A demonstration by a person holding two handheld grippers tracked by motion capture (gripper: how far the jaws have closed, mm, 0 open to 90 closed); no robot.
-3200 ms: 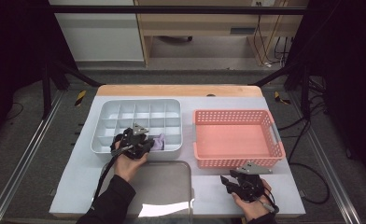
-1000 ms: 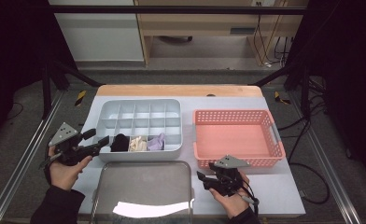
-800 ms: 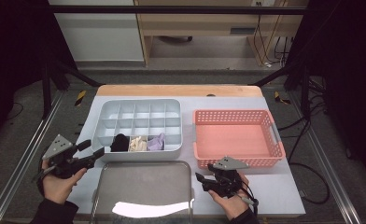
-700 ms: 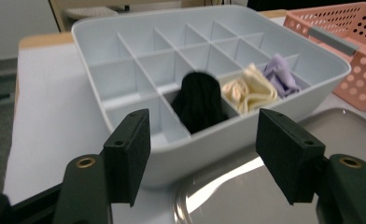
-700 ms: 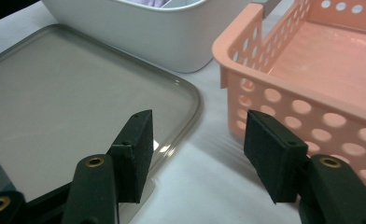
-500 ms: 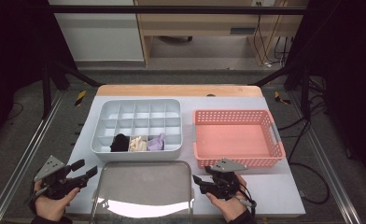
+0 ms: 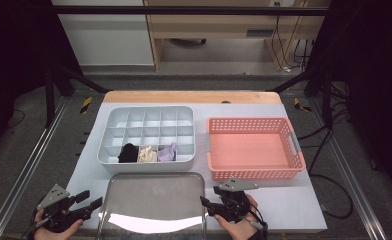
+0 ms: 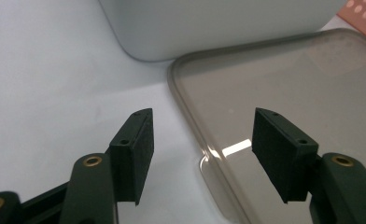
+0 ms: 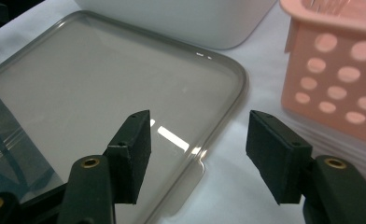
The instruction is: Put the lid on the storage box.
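Note:
A clear grey lid (image 7: 154, 200) lies flat at the table's front, just ahead of a pale divided organiser box (image 7: 146, 132). The box's front row holds a black (image 7: 128, 152), a cream (image 7: 147, 154) and a purple (image 7: 167, 152) bundle. My left gripper (image 7: 90, 200) is open at the lid's left edge. In the left gripper view its jaws straddle that edge (image 8: 202, 126), near a small tab (image 8: 205, 161). My right gripper (image 7: 206, 206) is open at the lid's right edge. Its jaws straddle the rim (image 9: 197, 128) over the lid (image 9: 102, 79).
An empty pink perforated basket (image 7: 254, 147) stands right of the organiser, close to the right gripper (image 9: 340, 79). The organiser's wall (image 8: 209, 23) rises just beyond the lid. The white table (image 7: 294, 200) ends at a wooden strip at the back.
My left gripper has pulled back from the organiser's front row to the table's front left, beside the lid. The right gripper has shifted slightly left toward the lid's right edge.

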